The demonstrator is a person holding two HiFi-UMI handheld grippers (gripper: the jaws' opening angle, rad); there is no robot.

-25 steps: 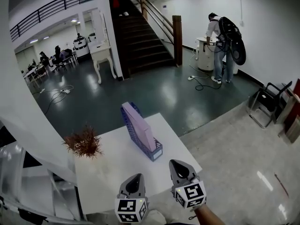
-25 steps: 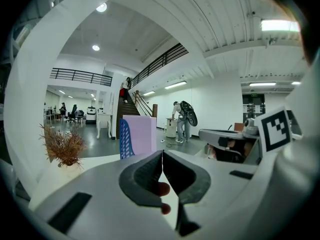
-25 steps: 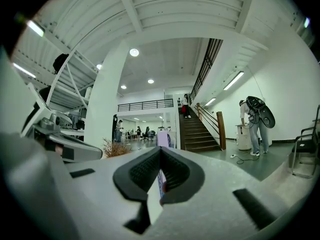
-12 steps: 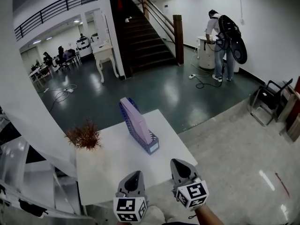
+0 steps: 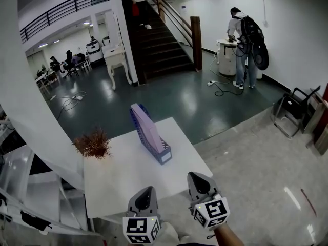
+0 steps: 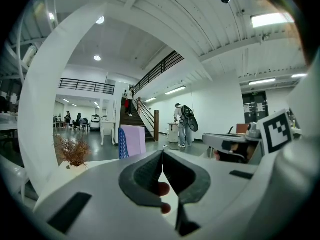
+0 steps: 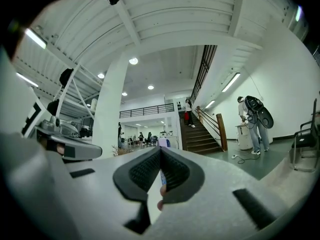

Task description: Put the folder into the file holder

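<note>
Folder [image 5: 148, 128]: pale lilac, standing on edge inside the blue file holder [image 5: 165, 155], its top edge above the holder's rim. The holder stands towards the far right of the white worktop [image 5: 123, 173], well apart from both tongs. Nothing touches folder or holder.

Change over the last second: in the head view the worktop and holder have slid a little up and away, and more floor shows near its front edge, while both tongs sit at the bottom of the frame as before. You appear to be backing away with both hands. The folder has not shifted in the holder. Judgement: placement is done, and this is the withdrawal.

Left tongs [image 5: 147, 189]: jaws together at the tips, nothing between them, as the left gripper view [image 6: 162, 154] shows. It points roughly level at the worktop, with folder [image 6: 133, 140] and dried plant [image 6: 72, 151] ahead of it.

Right tongs [image 5: 196, 177]: jaws closed and empty in the right gripper view [image 7: 160, 154]. It is held level just beside the left, off the worktop's near corner and above the floor. Both marker cubes face you.
</note>
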